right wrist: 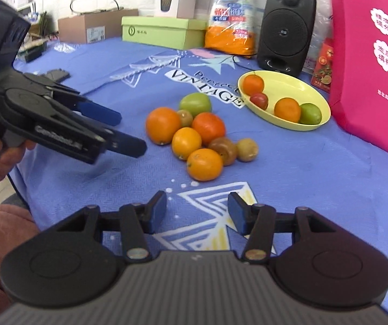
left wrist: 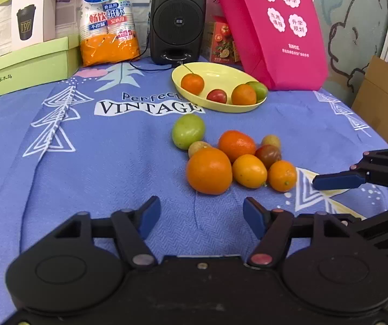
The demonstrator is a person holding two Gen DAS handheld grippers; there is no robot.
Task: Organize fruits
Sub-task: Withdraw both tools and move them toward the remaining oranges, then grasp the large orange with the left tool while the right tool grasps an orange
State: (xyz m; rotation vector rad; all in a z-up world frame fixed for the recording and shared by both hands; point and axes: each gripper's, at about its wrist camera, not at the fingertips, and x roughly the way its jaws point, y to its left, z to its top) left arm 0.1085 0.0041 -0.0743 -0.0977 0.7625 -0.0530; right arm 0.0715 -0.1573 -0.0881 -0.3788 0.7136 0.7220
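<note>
Left black two-finger gripper (left wrist: 202, 216) spread wide, empty; right black gripper (right wrist: 196, 211) likewise parted, empty. Loose pile of oranges and small fruits (left wrist: 232, 157) on blue patterned cloth (left wrist: 99, 162), near pale yellow oval dish (left wrist: 221, 73) with four fruits.

Printed "Perfect VINTAGE" on the blue tablecloth (left wrist: 150, 107), "T97" on the cup pictured on the white box (left wrist: 29, 17), "妙潔" and "纸杯" on the paper-cup pack (left wrist: 106, 13), "啄木鸟" on the green box (left wrist: 4, 79).
</note>
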